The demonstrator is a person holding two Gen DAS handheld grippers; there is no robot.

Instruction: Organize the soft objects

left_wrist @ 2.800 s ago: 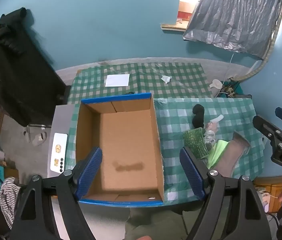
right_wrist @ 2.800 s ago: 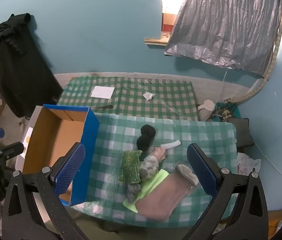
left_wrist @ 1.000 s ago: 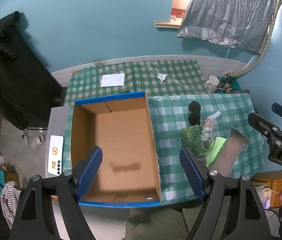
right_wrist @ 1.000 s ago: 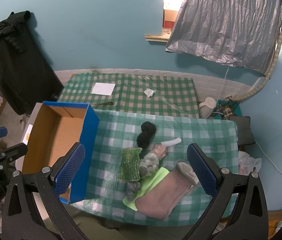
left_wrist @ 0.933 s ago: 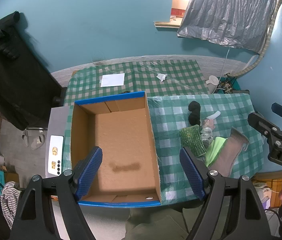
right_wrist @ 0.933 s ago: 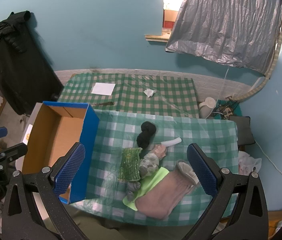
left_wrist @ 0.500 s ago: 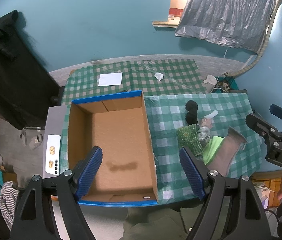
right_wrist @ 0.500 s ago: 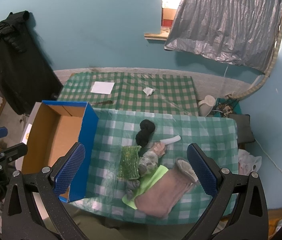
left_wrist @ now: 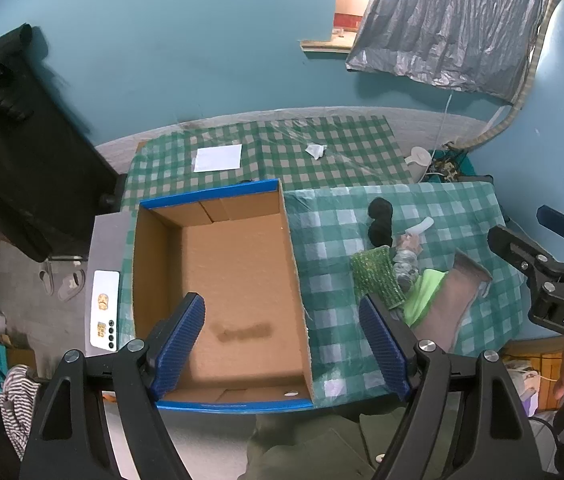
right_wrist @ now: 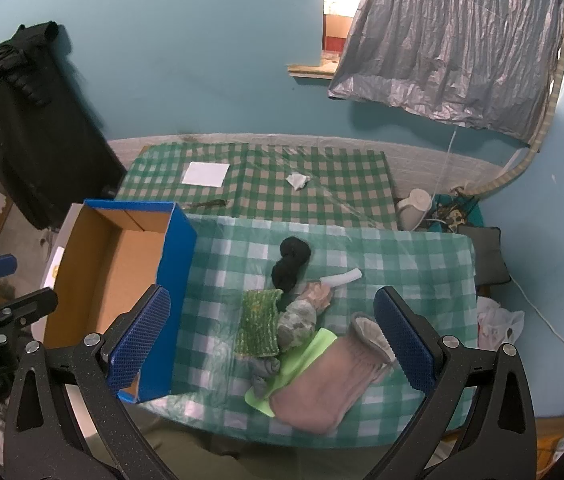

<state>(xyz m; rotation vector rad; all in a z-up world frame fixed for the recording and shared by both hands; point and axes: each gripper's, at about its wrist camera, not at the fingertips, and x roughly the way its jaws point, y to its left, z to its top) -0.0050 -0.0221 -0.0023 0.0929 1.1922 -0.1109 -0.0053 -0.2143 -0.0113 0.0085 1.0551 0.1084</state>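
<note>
My left tongs (left_wrist: pixel 282 344) hang high over the cardboard box (left_wrist: pixel 238 280), blades wide apart, nothing between them. The box fills the centre of the left view, blue-rimmed, bare brown floor showing. My right tongs (right_wrist: pixel 272 334) are spread just as wide, gripping nothing, above the soft pile in the lower middle of the right view. The pile sits on the green checked cloth (right_wrist: pixel 409 256), right of the box: a black bundle (right_wrist: pixel 289 264) at the top, a green knitted piece (right_wrist: pixel 258 324) below it, a camouflage sock (right_wrist: pixel 301 316) touching its right edge, a lime cloth (right_wrist: pixel 313 346) under that, and a pinkish-brown sock (right_wrist: pixel 329 384) lying across the lime one. A small white roll (right_wrist: pixel 343 278) rests just right of the black bundle.
</note>
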